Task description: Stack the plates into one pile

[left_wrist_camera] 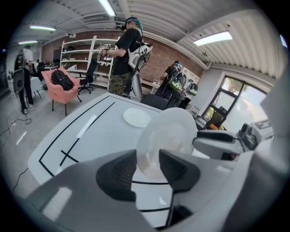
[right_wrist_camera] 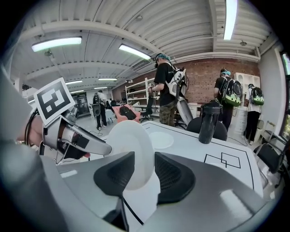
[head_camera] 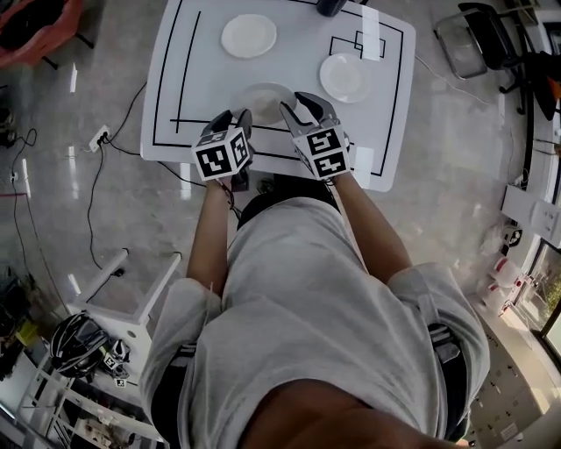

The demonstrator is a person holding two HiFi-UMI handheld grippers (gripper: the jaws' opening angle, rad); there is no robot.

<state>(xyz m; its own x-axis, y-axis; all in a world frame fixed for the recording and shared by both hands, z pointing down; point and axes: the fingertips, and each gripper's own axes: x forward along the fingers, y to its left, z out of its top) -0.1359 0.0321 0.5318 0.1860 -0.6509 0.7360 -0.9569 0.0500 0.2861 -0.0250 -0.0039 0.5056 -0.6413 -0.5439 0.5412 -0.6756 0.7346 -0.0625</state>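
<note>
Three white plates are on or over the white table point(head_camera: 175, 79). One plate point(head_camera: 248, 36) lies at the far side, also seen in the left gripper view point(left_wrist_camera: 136, 118) and the right gripper view point(right_wrist_camera: 161, 139). A second plate point(head_camera: 345, 77) lies at the right. The third plate point(head_camera: 263, 98) hangs tilted just above the table's near part, held by both grippers. My left gripper point(head_camera: 238, 116) point(left_wrist_camera: 147, 167) is shut on its left rim point(left_wrist_camera: 170, 131). My right gripper point(head_camera: 298, 105) point(right_wrist_camera: 144, 170) is shut on its right rim point(right_wrist_camera: 129, 145).
A dark tumbler point(right_wrist_camera: 210, 120) point(head_camera: 331, 7) stands at the table's far edge. Black lines and white tape strips mark the tabletop. Several people stand beyond the table, near a pink armchair point(left_wrist_camera: 63, 88) and shelves. Cables run over the floor at the left point(head_camera: 96, 175).
</note>
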